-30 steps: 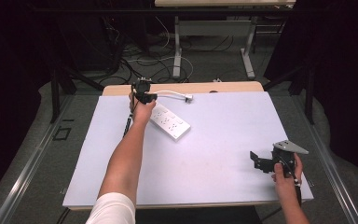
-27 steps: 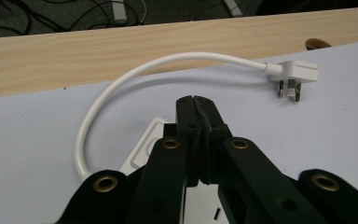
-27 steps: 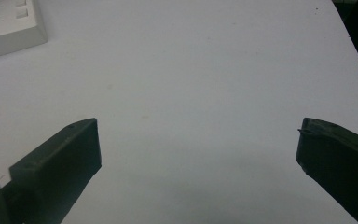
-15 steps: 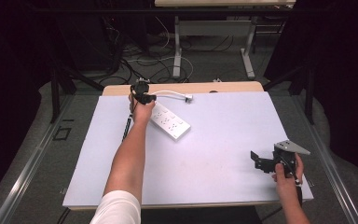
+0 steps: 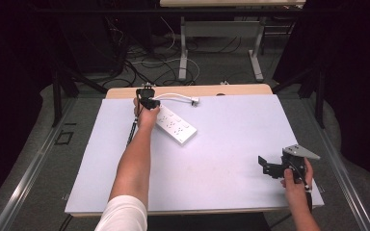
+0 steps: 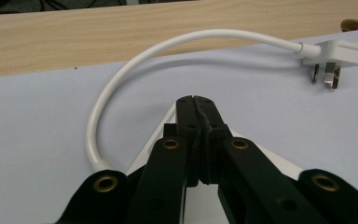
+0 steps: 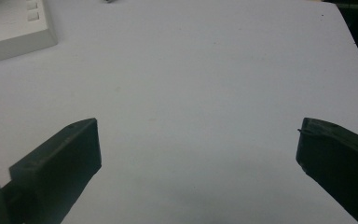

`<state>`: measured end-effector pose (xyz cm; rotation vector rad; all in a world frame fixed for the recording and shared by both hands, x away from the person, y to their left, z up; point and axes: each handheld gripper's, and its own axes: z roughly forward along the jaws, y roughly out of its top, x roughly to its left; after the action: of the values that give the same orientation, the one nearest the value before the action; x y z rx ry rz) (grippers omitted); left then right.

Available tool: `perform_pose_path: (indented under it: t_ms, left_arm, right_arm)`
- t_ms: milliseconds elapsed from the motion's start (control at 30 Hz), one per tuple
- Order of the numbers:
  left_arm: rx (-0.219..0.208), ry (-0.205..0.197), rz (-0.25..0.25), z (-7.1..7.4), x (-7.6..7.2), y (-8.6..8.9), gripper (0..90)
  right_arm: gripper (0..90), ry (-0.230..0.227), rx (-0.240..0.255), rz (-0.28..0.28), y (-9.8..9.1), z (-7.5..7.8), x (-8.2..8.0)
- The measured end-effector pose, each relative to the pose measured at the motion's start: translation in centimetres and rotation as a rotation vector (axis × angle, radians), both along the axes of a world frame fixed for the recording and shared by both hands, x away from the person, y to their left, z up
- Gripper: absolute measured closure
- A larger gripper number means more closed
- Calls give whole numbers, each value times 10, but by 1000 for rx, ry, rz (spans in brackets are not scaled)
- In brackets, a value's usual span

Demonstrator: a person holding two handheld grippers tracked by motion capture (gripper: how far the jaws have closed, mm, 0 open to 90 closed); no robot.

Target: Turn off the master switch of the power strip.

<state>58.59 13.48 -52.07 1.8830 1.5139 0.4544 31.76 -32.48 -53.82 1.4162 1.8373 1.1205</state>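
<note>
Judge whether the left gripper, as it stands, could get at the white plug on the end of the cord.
Probably yes. The left gripper, fingers shut, sits over the power strip, and bare mat lies between it and the plug; it would need to open first.

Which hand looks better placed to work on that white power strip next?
Probably the left. The left gripper, jaws shut, hovers right over the power strip, beside its cable. The right gripper, jaws open, sits at the table's near right corner, well away from the strip.

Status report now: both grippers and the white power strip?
Left gripper shut, empty, over power strip. Right gripper open, empty, apart. Cable loops to plug; nothing blocking.
</note>
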Motion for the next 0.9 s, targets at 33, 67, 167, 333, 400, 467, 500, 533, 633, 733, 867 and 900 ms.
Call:
perform_pose_path:
  t_ms: [33, 67, 167, 333, 400, 467, 500, 533, 633, 733, 867, 900]
  left_arm:
    - [-2, 2, -2, -1, 0, 0, 900]
    - [1, 1, -5, -2, 1, -1, 900]
    - [0, 19, 7, -5, 2, -1, 900]
    - [1, 24, 4, -9, 3, 0, 900]
    - [-2, 21, 6, -9, 4, 0, 900]
    - [12, 30, 1, -9, 4, 1, 900]
    - [16, 28, 5, -10, 4, 2, 900]
    - [13, 32, 5, -10, 5, 2, 900]
    - [10, 40, 2, -9, 5, 3, 900]
    - [13, 43, -3, -9, 6, 3, 900]
    - [32, 43, -12, -8, 7, 1, 900]
    - [31, 47, -4, -8, 7, 0, 900]
  right_arm:
    - [0, -14, 1, -2, 0, -1, 1]
    - [0, -2, -1, 0, 0, 0, 0]
    - [0, -12, 12, -7, 1, 0, 0]
    - [0, -10, 11, 2, -1, -1, 1]
    - [0, -9, 11, 2, -1, -1, 1]
    - [0, -12, 10, 4, -1, -1, 1]
    - [0, -15, 12, 0, 0, -1, 1]
    - [0, -13, 10, 6, -1, -1, 1]
    - [0, -4, 6, 2, -1, 1, 0]
    - [0, -6, 16, -5, -1, 1, 0]
    - [0, -18, 22, -11, -1, 0, 0]
    - [0, -8, 21, -3, -1, 0, 0]
